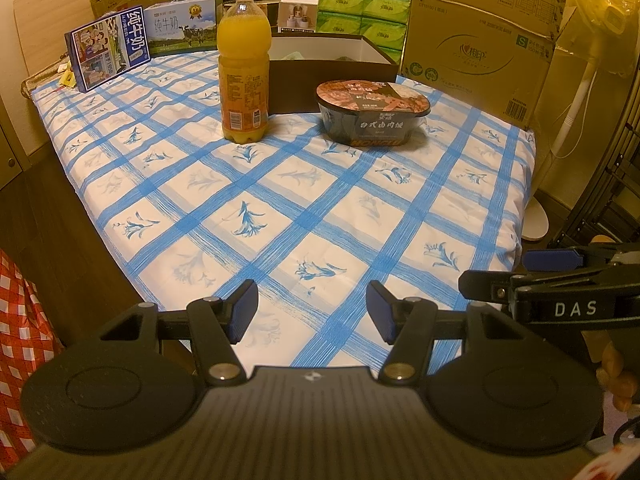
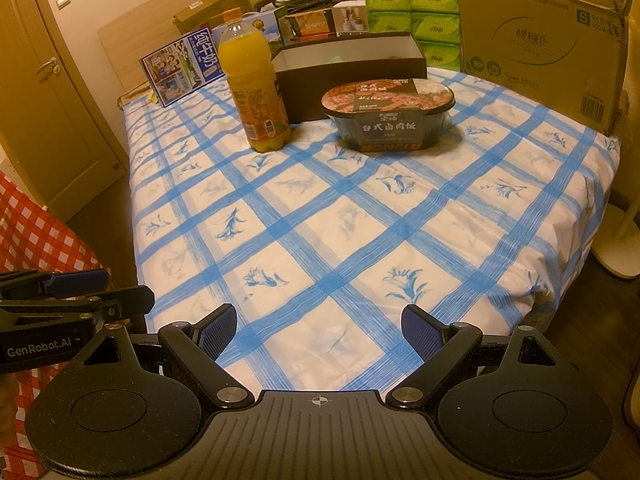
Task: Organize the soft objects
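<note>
An orange juice bottle (image 1: 242, 76) (image 2: 256, 88) stands upright on the blue-checked bed sheet (image 1: 304, 208) (image 2: 360, 216). To its right sits a dark sealed rice bowl (image 1: 372, 114) (image 2: 390, 114). An open dark box with a white inside (image 1: 332, 66) (image 2: 352, 60) lies right behind both. Green tissue packs (image 1: 362, 16) (image 2: 412, 12) are stacked at the back. My left gripper (image 1: 312, 309) (image 2: 112, 288) is open and empty over the near edge of the sheet. Beside it my right gripper (image 2: 320, 326) (image 1: 516, 270) stands wider open, also empty.
Milk cartons (image 1: 108, 54) (image 2: 182, 66) lean at the back left. A large cardboard box (image 1: 480, 48) (image 2: 540, 40) stands at the back right. A white fan stand (image 1: 560, 140) rises right of the bed, and red-checked cloth (image 1: 24, 320) (image 2: 36, 236) lies on the left.
</note>
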Motion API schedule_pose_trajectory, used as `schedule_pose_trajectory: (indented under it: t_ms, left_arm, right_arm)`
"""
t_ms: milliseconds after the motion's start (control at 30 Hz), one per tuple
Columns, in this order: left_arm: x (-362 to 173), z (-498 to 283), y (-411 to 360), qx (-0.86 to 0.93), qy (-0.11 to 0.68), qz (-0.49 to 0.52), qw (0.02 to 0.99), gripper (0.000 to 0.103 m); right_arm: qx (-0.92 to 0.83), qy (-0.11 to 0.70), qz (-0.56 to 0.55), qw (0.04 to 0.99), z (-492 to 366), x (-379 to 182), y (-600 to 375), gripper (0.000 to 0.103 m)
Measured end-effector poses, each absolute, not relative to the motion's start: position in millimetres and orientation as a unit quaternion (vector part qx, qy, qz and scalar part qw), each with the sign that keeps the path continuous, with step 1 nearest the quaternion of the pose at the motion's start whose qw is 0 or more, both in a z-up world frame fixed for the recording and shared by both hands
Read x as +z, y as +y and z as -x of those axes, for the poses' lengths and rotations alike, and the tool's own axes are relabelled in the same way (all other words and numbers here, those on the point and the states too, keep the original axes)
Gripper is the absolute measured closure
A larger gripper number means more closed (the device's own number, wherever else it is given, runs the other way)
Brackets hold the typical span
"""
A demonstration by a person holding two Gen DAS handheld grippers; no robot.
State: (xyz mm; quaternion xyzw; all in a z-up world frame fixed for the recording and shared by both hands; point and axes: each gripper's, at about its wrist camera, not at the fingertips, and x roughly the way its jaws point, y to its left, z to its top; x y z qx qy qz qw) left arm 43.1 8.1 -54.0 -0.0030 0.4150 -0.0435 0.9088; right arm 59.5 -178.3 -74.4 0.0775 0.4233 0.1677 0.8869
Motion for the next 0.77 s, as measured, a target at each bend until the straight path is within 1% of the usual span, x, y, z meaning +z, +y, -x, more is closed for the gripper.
schedule_pose_trajectory:
  t_ms: [767]
  left_arm:
    - [-58.9, -45.5, 11.5, -0.044, 0.418, 0.004, 0.907, 0.045]
  right_arm:
    - [0.168, 0.424, -0.077, 0.887, -59.8, -74.6, -178.3, 0.014]
